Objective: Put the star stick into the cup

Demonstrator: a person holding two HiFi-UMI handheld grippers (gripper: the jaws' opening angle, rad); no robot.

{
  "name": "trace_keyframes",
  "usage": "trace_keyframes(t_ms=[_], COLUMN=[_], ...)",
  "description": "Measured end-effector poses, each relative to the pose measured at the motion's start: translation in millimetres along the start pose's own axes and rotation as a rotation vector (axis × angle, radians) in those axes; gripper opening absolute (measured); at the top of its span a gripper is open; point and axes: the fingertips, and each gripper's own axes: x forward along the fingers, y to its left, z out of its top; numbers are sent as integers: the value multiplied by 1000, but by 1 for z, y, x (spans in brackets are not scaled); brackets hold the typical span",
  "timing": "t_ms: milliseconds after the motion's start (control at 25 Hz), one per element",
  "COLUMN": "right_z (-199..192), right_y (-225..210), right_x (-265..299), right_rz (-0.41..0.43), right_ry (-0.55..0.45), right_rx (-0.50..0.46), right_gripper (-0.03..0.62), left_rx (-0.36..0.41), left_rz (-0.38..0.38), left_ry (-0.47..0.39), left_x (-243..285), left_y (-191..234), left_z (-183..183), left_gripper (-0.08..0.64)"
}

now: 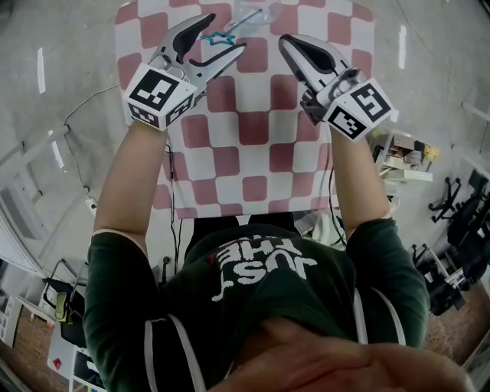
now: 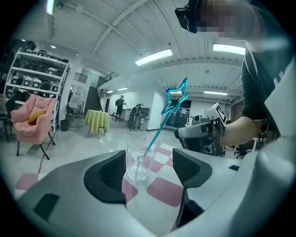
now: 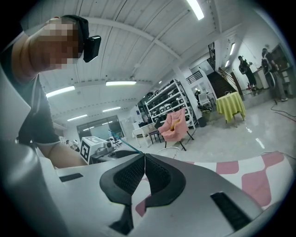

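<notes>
A clear glass cup [image 2: 138, 163] stands on the pink-and-white checked tablecloth [image 1: 253, 153] near its far edge. The teal star stick [image 2: 175, 99] leans in the cup with its lower end inside and its star up and to the right. My left gripper [image 1: 227, 32] is open, its pads [image 2: 109, 175] apart on either side of the cup with nothing pressed between them. In the head view the star [image 1: 218, 38] shows between these jaws. My right gripper [image 1: 286, 41] is shut and holds nothing, just right of the cup [image 1: 256, 14].
The cloth-covered table ends close behind the cup [image 1: 245, 6], with bare grey floor all round. A pink armchair [image 2: 32, 121], a yellow-draped table [image 2: 97, 120] and storage shelves [image 2: 34, 81] stand far off. Office chairs [image 1: 459, 214] and cables lie beside the table.
</notes>
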Motion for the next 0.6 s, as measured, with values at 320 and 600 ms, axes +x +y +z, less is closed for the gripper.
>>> trace_keyframes(t_ms=[320, 600], right_z=[25, 63], right_y=[17, 42], right_x=[-14, -26], right_rz=[-37, -68], right_ry=[-4, -22], right_rx=[-9, -7], right_gripper=[34, 34], left_rx=[-49, -94], left_rz=[46, 75], left_ry=[20, 3], left_x=[-46, -98], left_y=[-7, -12], left_z=[8, 35], left_gripper=[310, 298])
